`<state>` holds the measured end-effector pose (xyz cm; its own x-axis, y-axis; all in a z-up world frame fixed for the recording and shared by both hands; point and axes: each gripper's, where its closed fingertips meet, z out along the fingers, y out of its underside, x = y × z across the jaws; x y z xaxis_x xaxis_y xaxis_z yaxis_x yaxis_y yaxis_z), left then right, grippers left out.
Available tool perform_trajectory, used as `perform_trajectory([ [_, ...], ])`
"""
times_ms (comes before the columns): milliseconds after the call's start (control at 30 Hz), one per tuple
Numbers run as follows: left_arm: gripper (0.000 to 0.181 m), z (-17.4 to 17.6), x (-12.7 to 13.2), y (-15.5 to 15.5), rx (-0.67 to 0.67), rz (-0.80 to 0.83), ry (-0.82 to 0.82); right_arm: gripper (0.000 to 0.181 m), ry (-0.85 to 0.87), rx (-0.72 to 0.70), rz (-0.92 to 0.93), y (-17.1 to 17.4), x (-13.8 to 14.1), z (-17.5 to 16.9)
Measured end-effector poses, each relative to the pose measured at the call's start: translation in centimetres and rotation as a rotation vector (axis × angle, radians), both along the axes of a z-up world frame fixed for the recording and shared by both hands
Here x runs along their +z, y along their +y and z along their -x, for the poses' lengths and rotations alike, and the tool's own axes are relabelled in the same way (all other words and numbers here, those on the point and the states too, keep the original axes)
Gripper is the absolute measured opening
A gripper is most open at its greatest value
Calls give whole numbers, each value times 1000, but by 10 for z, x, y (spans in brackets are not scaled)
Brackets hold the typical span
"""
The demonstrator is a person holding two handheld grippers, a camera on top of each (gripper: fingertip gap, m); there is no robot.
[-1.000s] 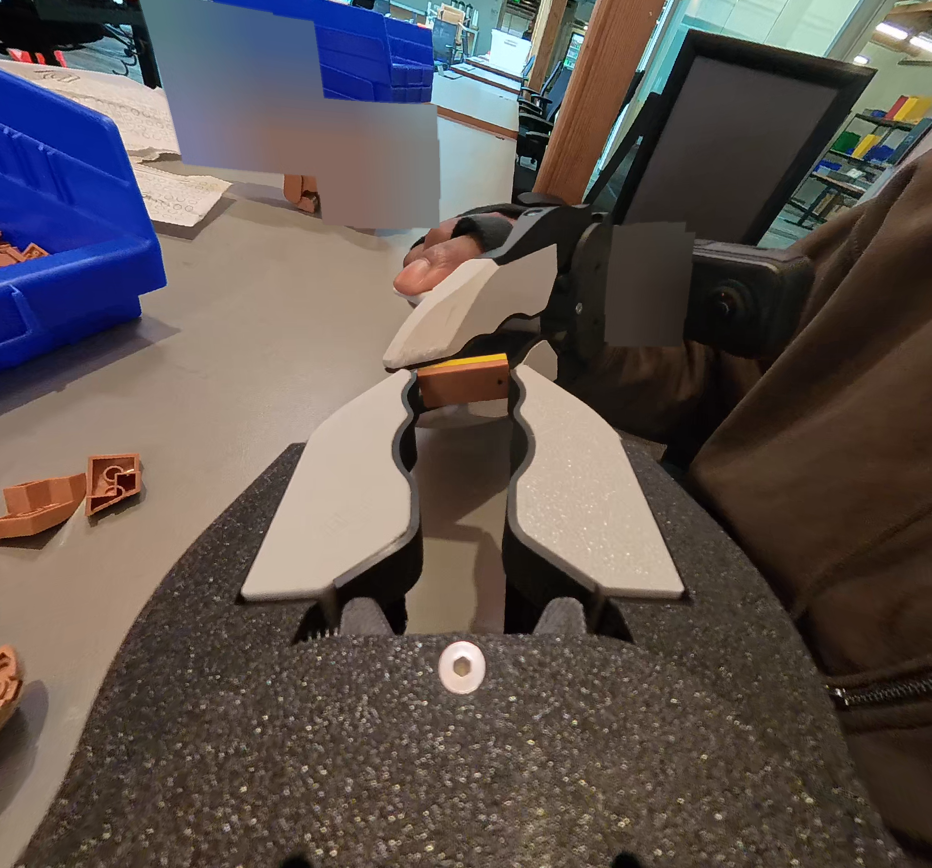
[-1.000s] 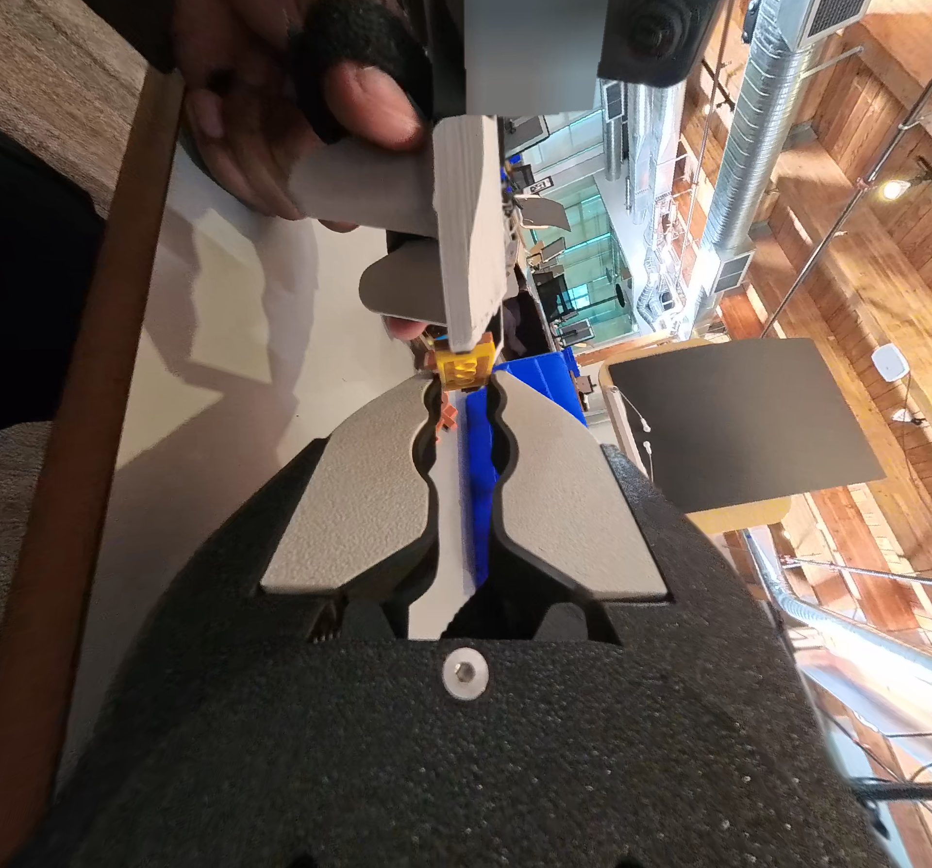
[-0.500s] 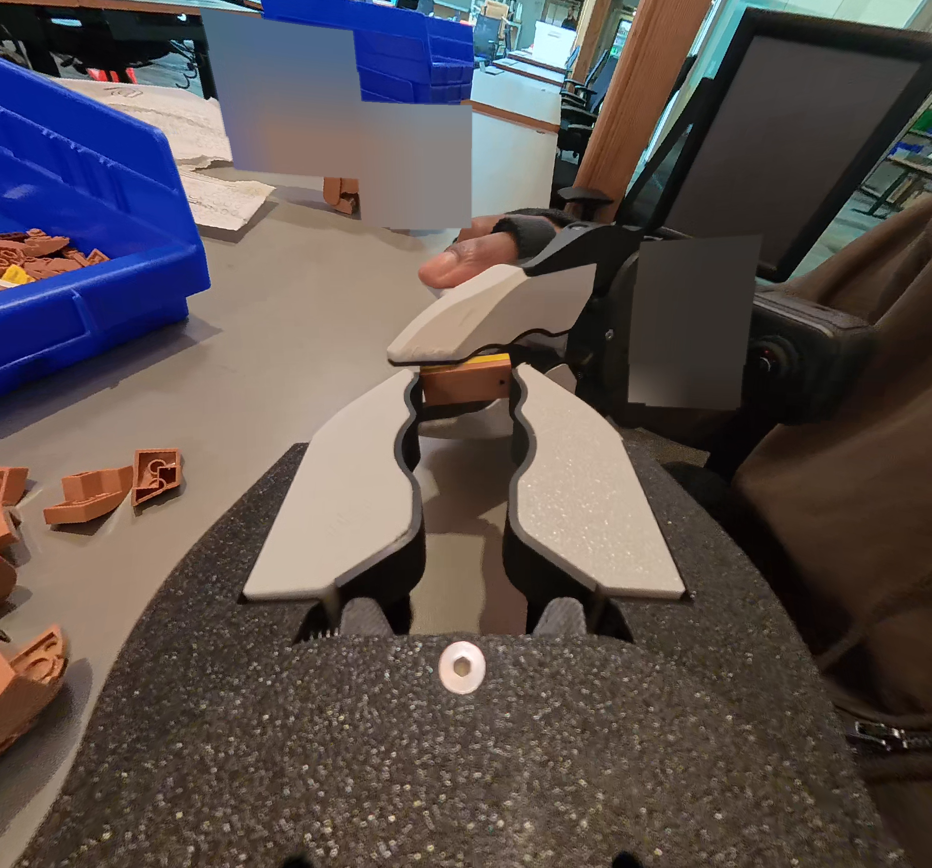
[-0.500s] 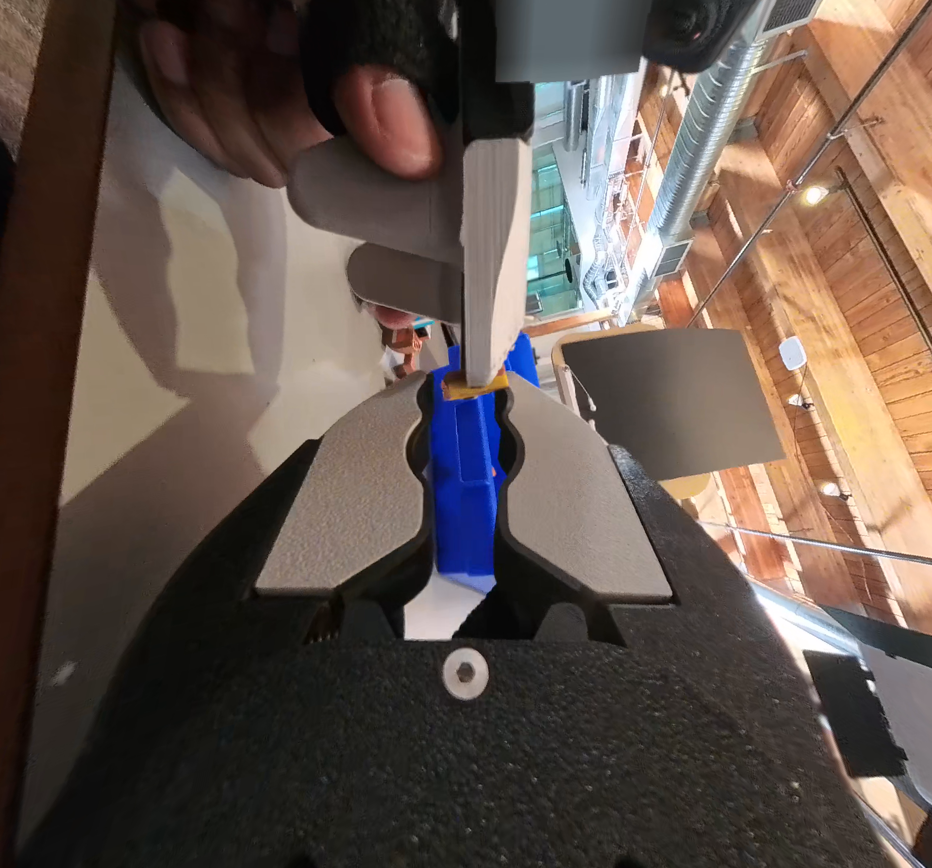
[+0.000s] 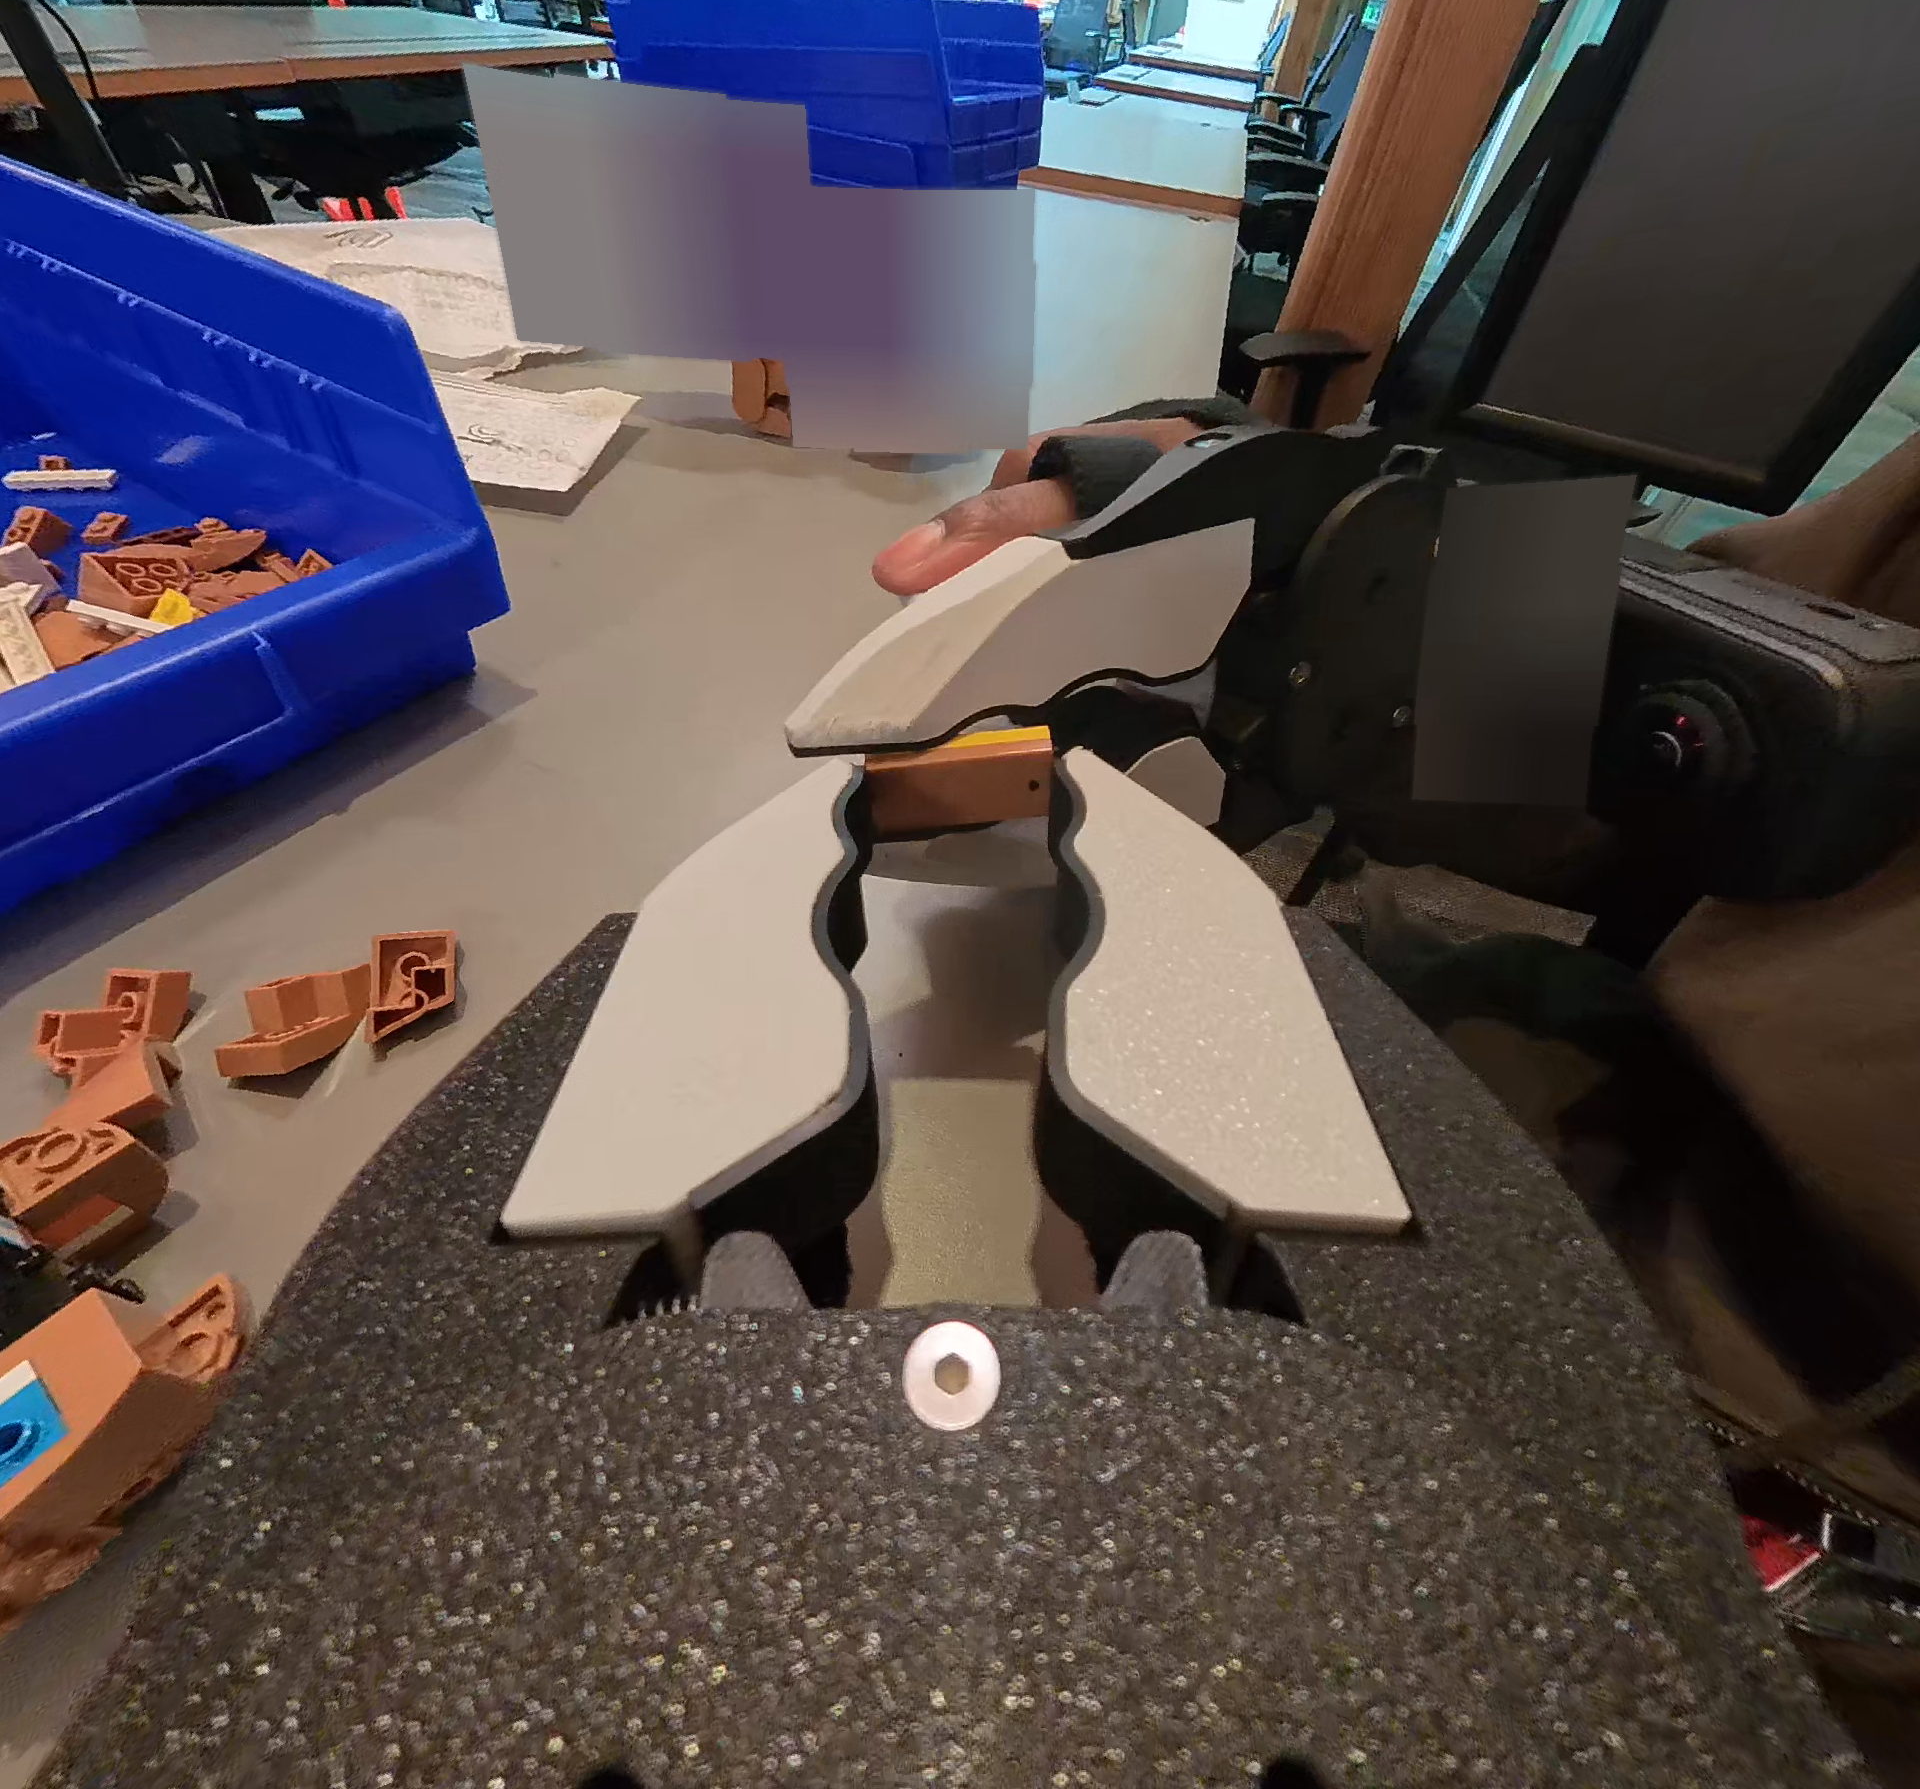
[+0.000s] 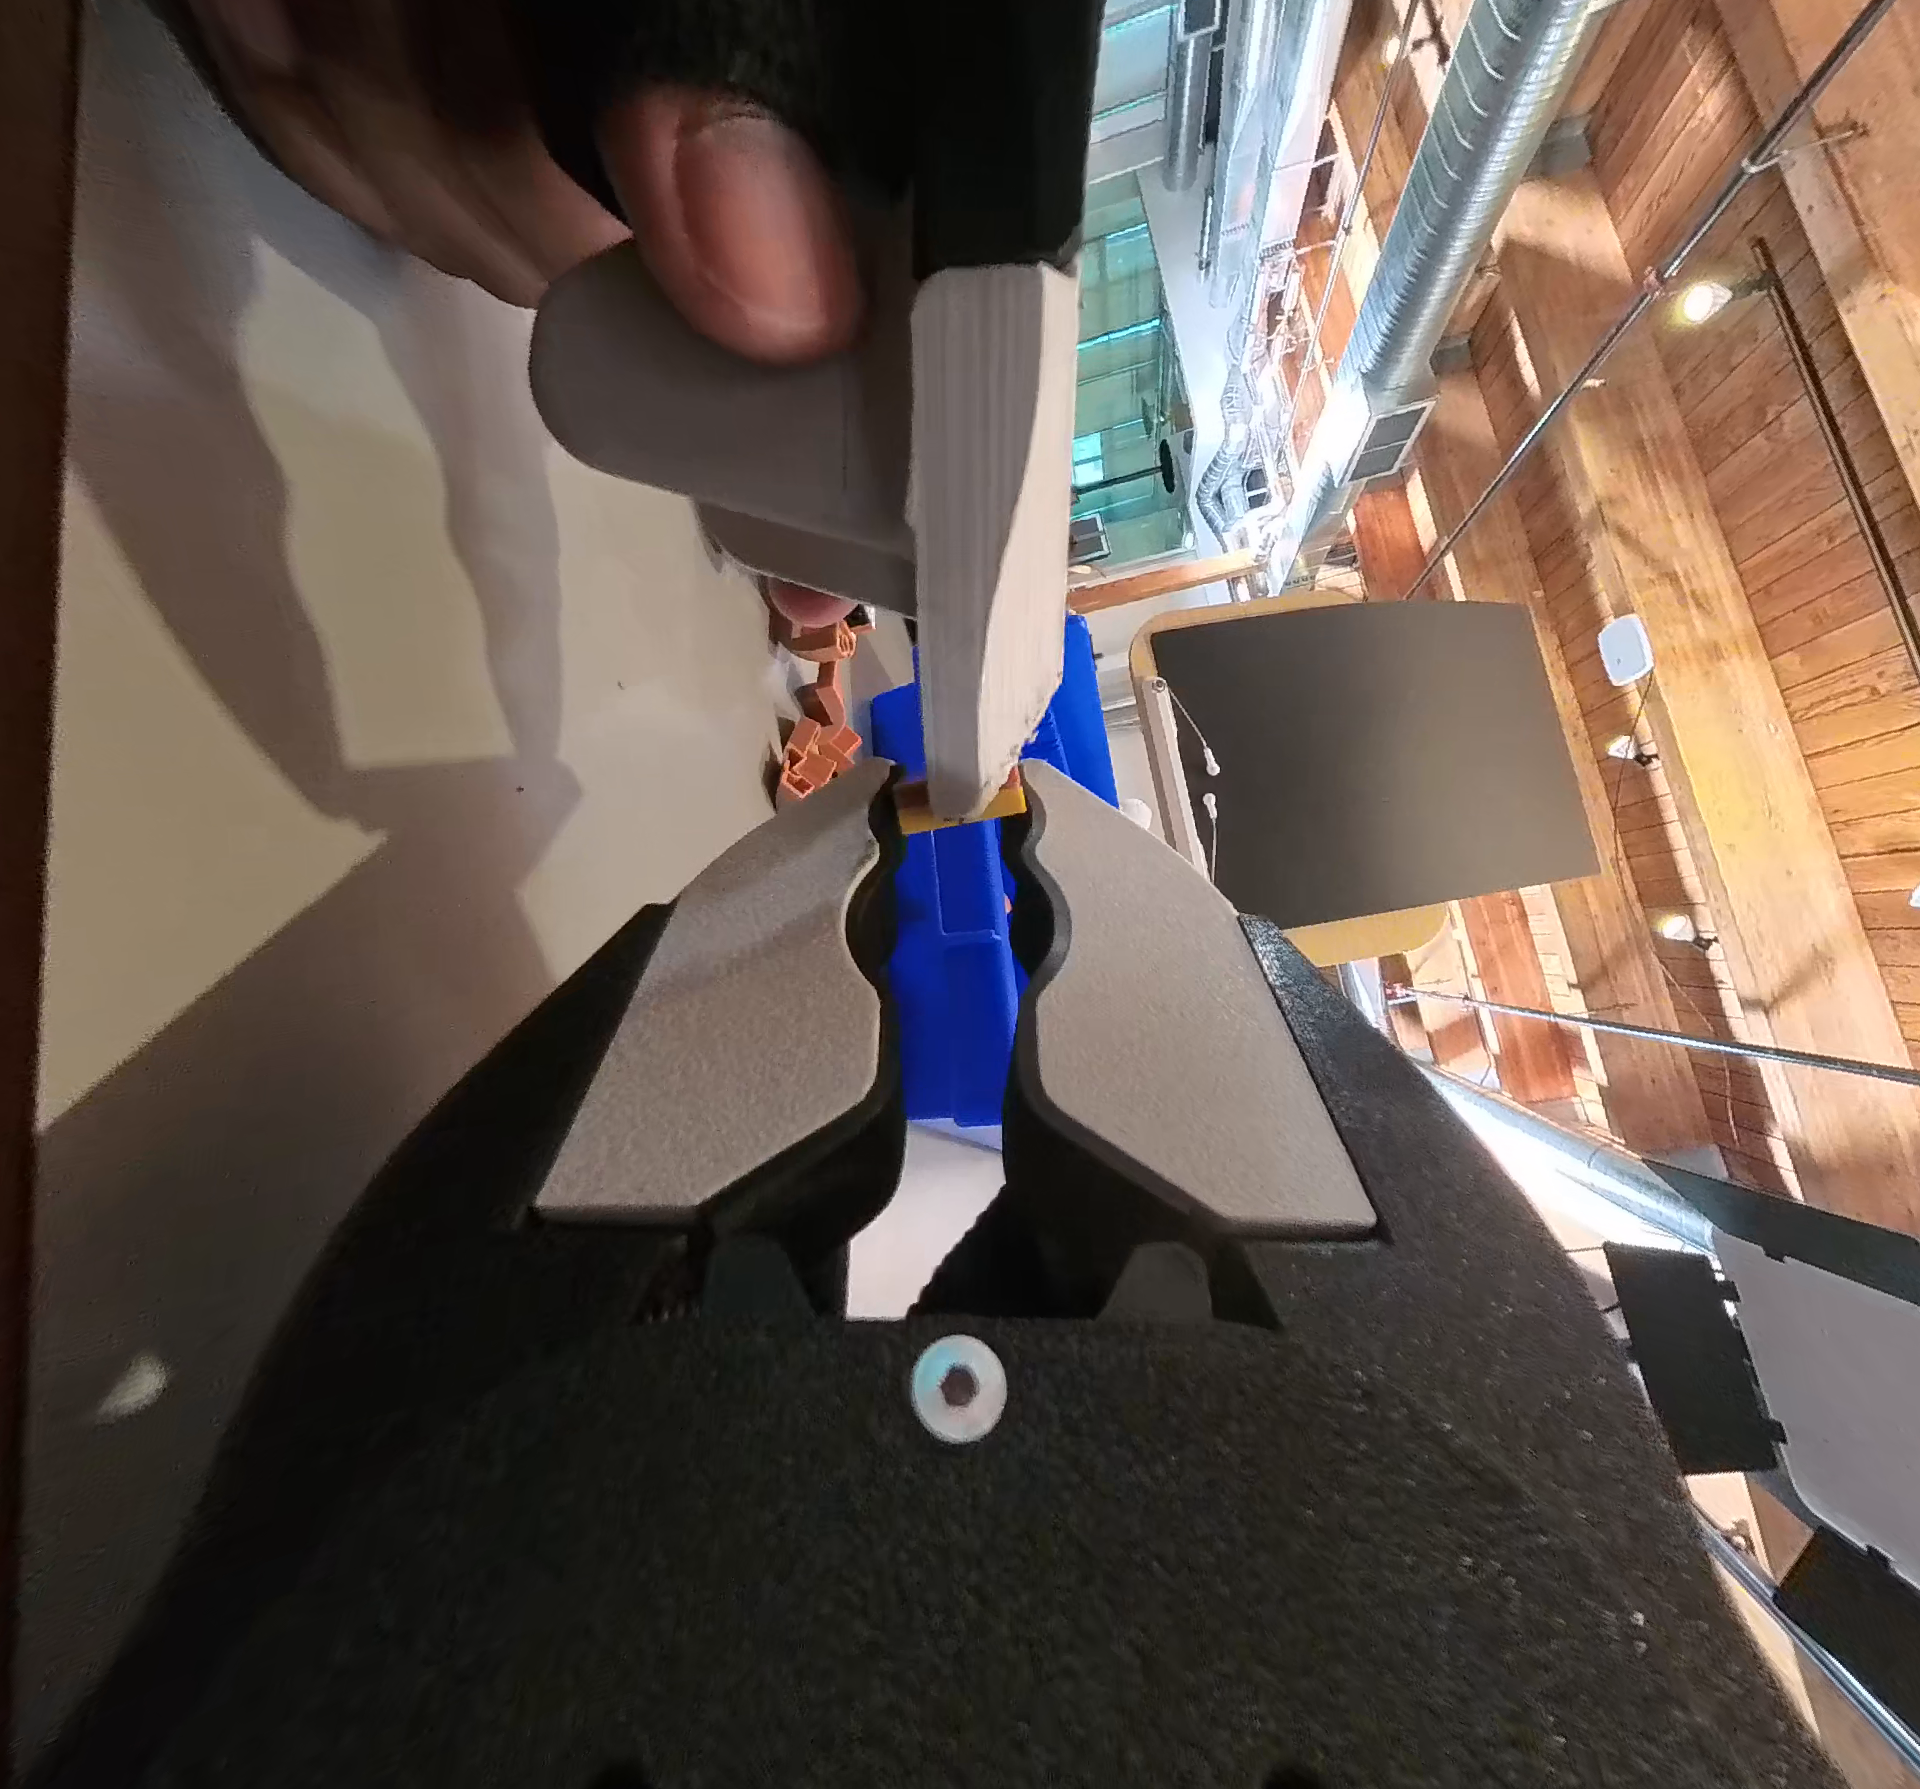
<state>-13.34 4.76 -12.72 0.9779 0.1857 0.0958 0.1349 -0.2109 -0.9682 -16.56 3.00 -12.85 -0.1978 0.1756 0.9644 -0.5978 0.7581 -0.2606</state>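
The left gripper point(image 5: 956, 789) is clamped on a brown brick point(image 5: 954, 785), its two fingertips pressing the brick's ends and holding it clear of the grey table point(image 5: 644, 700). A thin yellow plate point(image 5: 1003, 738) lies flat on the brick's top face. The right gripper point(image 6: 961, 804) comes in crosswise and is closed on that same small stack: in its own view the tips pinch the yellow plate point(image 6: 914, 817), and in the left wrist view its upper finger point(image 5: 1018, 643) rests on the plate from above. A thumb point(image 5: 966, 534) lies along that finger.

To the left, loose brown bricks point(image 5: 332, 1001) are scattered on the table, and a blue bin point(image 5: 260, 617) behind them holds more mixed pieces. Further blue bins point(image 5: 894, 77) are stacked at the back beside printed paper sheets point(image 5: 530, 435), with a dark monitor point(image 5: 1704, 201) to the right.

The risk lies in the crossed grips. Both tools bear on one small stack, so uneven squeeze or a slight twist of either wrist could lever the plate off its seat or skew it. The brick is held only by its ends, and a downward push from the right tool might make it pivot or shoot out, dropping among the look-alike pieces below
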Motion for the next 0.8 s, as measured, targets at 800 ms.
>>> perform_trajectory([
  [800, 32, -4, 7, -2, -46, -57, -31, 18, -141, 75, 102, -1, 3, -4],
])
